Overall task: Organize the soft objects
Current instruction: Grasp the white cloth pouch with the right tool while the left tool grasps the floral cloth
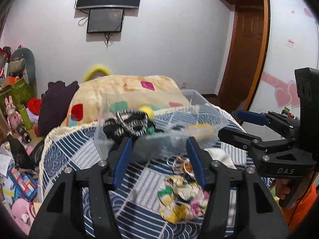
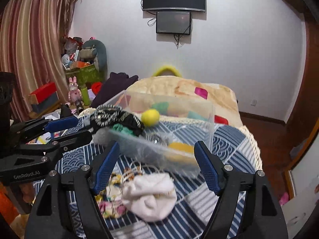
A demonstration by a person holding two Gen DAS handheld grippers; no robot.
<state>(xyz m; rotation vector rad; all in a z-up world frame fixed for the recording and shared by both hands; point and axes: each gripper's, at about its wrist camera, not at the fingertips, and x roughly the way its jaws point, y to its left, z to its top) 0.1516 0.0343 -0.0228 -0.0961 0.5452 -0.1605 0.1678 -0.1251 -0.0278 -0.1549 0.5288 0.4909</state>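
A clear plastic box (image 2: pixel 169 139) is recorded on the blue-and-white patterned bedspread (image 2: pixel 229 139), tilted and blurred. This box serves as the landmark.

Inside the box: a black-and-white striped fabric bundle (image 2: pixel 111 115) spilling over its left rim, a green cloth (image 2: pixel 121 129) beneath that bundle, a yellow ball (image 2: pixel 150 117) behind it, and a yellow item (image 2: pixel 180 146) against the near wall.

In front of the box, on the bedspread: a white rolled sock (image 2: pixel 151 195) and, to its left, a floral patterned cloth (image 1: pixel 183 199).

Behind the box: a cream blanket with coloured patches (image 1: pixel 123 91).

The left hand-held gripper (image 1: pixel 159 155) is noted with fingers spread, nothing between them, just in front of the box. The right hand-held gripper (image 2: pixel 157 167) is likewise spread and empty, its fingertips beside the box's near wall; contact cannot be told.
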